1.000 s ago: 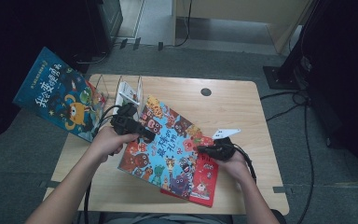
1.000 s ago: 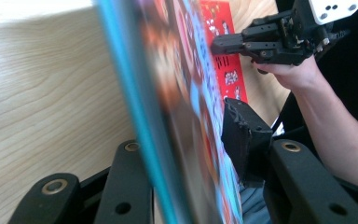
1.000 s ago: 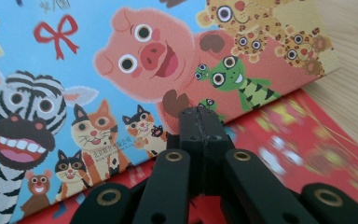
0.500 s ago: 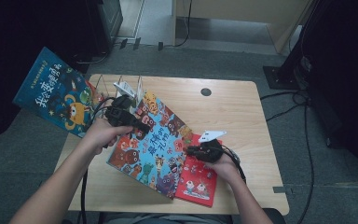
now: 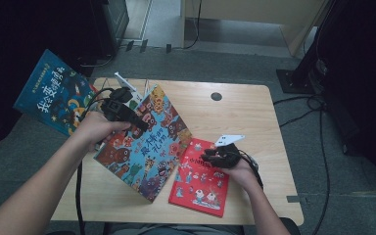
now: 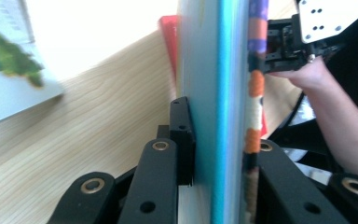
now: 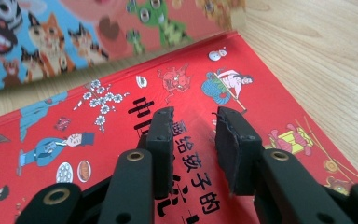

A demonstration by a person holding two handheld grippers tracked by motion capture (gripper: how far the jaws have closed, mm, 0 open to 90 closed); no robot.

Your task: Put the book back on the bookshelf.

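Left gripper (image 5: 139, 123), centre left of the high view, is clamped on the upper edge of the blue picture book (image 5: 144, 144), raised off the table (image 5: 254, 115). Right gripper (image 5: 210, 157), jaws just parted and empty, is poised over the red book (image 5: 198, 183) at lower centre.

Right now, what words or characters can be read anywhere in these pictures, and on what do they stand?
"画给孩子的": black characters on the red book, right gripper view, partly behind the right gripper.
"我会变": large yellow characters on the dark blue book, high view; the rest too blurred to read.
Colourful monster book, clamped by the left gripper: its title is too blurred to read.
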